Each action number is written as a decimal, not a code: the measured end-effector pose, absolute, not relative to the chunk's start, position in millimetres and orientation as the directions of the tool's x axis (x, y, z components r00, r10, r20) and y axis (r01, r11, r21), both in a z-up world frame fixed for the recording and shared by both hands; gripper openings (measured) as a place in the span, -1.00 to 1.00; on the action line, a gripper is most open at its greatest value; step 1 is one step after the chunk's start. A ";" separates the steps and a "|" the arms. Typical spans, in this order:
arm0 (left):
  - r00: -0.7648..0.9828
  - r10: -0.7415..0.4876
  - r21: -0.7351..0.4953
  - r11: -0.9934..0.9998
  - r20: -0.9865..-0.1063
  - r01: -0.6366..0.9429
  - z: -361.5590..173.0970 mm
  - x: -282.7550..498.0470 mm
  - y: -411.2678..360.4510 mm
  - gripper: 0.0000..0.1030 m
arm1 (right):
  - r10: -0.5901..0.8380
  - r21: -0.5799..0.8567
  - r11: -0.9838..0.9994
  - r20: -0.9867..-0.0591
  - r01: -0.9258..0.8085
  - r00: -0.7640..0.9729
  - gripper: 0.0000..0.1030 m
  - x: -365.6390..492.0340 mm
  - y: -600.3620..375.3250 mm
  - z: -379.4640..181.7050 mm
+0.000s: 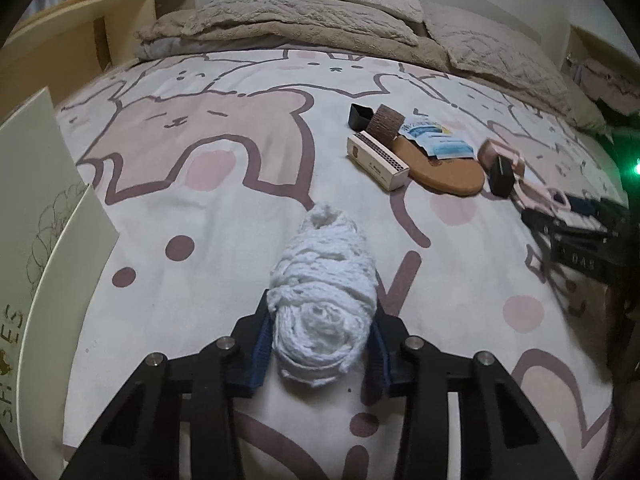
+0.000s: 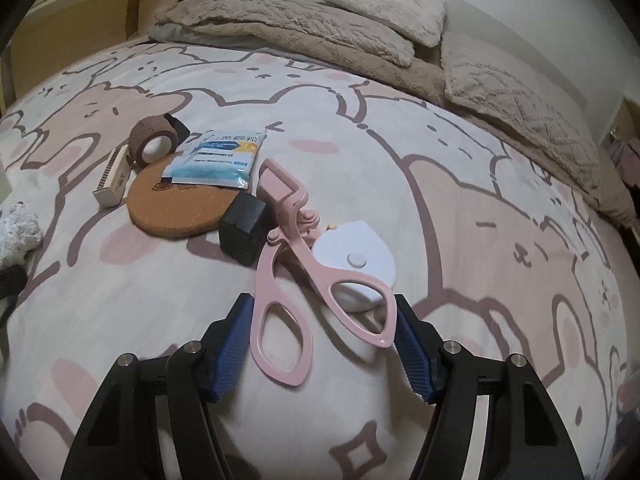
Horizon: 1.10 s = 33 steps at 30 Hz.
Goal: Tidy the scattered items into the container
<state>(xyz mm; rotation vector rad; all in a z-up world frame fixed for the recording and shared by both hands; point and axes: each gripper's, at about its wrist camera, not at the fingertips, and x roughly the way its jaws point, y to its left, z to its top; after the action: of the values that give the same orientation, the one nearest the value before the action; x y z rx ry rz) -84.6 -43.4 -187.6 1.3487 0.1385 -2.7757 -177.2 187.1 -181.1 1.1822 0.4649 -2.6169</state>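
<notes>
A white yarn bundle [image 1: 324,268] lies on the bed sheet, and my left gripper [image 1: 322,305] is shut on its near end, blue pads pressing both sides. The bundle also shows at the left edge of the right wrist view as white yarn [image 2: 18,232]. A pink eyelash curler [image 2: 288,272] lies on the sheet with its handle loops towards me. My right gripper [image 2: 322,300] is shut on those loops, one pad against each outer side. A cream box lettered "SHOES" [image 1: 32,184] stands at the far left.
Beyond the curler lie a black block [image 2: 244,232], a white round device [image 2: 360,268], a cork coaster [image 2: 176,208], a blue-white sachet [image 2: 220,160], a brown bandage roll [image 2: 154,140] and a small cream case [image 2: 114,182]. Beige blankets [image 2: 320,28] fill the bed's far end.
</notes>
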 end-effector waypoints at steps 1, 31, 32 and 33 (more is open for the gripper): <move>-0.618 -0.002 -0.066 -0.994 -0.786 0.087 -187.2 -84.1 -44.6 -0.24 | -0.079 -0.185 -0.925 -0.760 0.331 -0.645 0.32 -175.1 187.8 -180.9; -0.573 0.145 -0.150 -0.988 -0.806 -0.039 -179.8 -35.9 -8.6 -0.27 | -0.200 0.055 -0.959 -0.828 0.279 -0.523 0.32 -79.4 217.8 -162.7; -0.570 0.152 -0.154 -0.987 -0.808 -0.046 -179.9 -34.2 -6.6 -0.27 | -0.203 0.058 -0.957 -0.832 0.284 -0.516 0.32 -75.4 216.7 -163.6; -0.567 0.156 -0.153 -0.987 -0.809 -0.053 -180.0 -32.3 -4.4 -0.27 | -0.206 0.059 -0.956 -0.834 0.288 -0.511 0.32 -72.0 216.2 -164.3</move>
<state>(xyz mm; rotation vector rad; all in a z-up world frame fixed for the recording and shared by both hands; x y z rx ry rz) -32.3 -4.4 -180.0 1.5075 0.1821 -2.8845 -72.0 216.2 -164.3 1.3659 0.1248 -2.5055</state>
